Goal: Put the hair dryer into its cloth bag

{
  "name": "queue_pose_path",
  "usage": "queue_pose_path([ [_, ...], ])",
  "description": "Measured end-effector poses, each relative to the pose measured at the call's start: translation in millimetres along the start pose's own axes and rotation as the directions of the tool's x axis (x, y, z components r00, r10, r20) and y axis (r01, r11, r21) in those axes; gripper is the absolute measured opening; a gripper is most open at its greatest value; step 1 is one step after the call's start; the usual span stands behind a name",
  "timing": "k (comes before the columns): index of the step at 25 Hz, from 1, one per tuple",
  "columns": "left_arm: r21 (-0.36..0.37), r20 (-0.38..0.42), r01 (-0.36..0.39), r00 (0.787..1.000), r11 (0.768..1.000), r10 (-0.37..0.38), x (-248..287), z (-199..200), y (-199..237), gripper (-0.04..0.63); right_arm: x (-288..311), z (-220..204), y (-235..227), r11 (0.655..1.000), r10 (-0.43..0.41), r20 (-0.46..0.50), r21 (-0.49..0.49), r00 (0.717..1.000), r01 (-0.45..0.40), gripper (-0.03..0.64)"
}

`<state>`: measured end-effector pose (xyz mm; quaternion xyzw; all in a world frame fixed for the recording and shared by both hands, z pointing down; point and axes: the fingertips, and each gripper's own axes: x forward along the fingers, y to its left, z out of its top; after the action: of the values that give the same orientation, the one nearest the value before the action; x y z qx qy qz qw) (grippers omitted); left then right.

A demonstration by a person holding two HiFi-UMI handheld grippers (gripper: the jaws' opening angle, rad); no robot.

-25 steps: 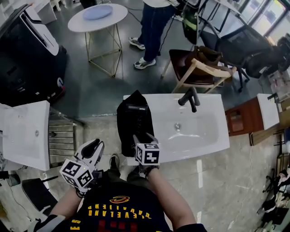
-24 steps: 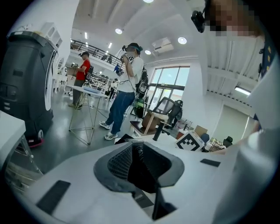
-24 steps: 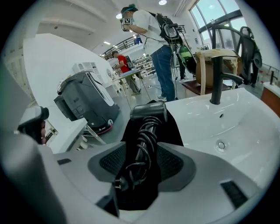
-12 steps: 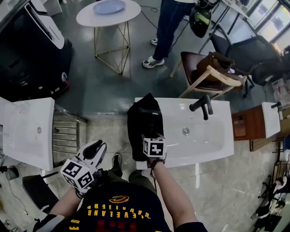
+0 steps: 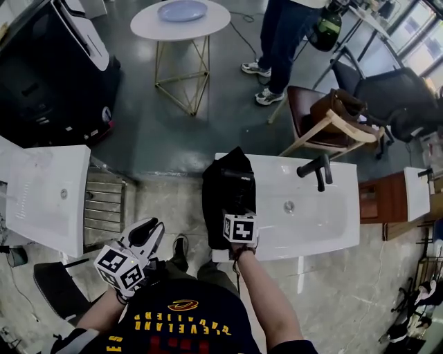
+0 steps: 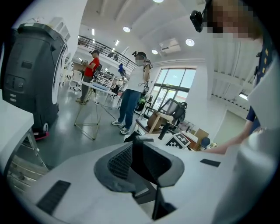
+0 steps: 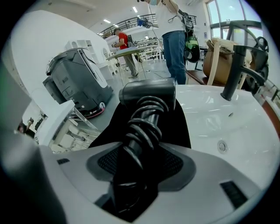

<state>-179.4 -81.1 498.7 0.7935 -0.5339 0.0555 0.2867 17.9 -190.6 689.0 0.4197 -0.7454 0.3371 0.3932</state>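
A black cloth bag [image 5: 213,216] lies flat on the left end of the white sink counter [image 5: 332,228]. On top of it lies the black hair dryer [image 5: 235,181], its cord coiled round the handle [image 7: 142,127]. My right gripper [image 5: 233,207] points steeply down at the near end. Its jaws have just opened wide and eased in a little, and they stand open on either side of the handle. My left gripper [image 5: 145,232] hangs over the floor, left of the counter, slightly open with nothing in it.
The basin's black tap [image 5: 315,169] stands right of the bag. A wooden chair [image 5: 332,124] and a standing person [image 5: 284,41] are beyond the counter, and a round table [image 5: 181,17] is further back. A second white basin [image 5: 41,193] is at the left.
My right gripper has come down onto the near end of the hair dryer, and its jaws stand wider. The left gripper stays low at the left.
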Motion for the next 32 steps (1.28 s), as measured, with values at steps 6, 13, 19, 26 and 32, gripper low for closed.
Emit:
queue_pose_path([
  [6, 0.151, -0.055, 0.119, 0.992, 0.981, -0.112, 15, 3, -36, 0.052, -30, 9, 1, 1.000, 0.016, 0.072, 0.011, 0.997, -0.016, 0.236],
  [13, 0.324, -0.189, 0.296, 0.951, 0.899, -0.245, 48, -14, -82, 0.052, -81, -24, -11, 0.991, 0.058, 0.124, 0.117, 0.991, -0.072, 0.236],
  [19, 0.549, -0.391, 0.463, 0.878, 0.696, -0.276, 86, -56, -124, 0.055, -122, -81, -21, 0.972, 0.032, 0.150, 0.226, 0.988, -0.066, 0.236],
  [26, 0.618, -0.671, 0.665, 0.724, 0.419, -0.160, 129, -145, -143, 0.135, -144, -148, -28, 0.945, -0.037, 0.136, 0.327, 0.990, -0.009, 0.236],
  [32, 0.625, -0.776, 0.729, 0.618, 0.278, 0.126, 150, -188, -101, 0.179, -152, -179, -17, 0.932, -0.045, 0.128, 0.361, 0.991, -0.004, 0.236],
])
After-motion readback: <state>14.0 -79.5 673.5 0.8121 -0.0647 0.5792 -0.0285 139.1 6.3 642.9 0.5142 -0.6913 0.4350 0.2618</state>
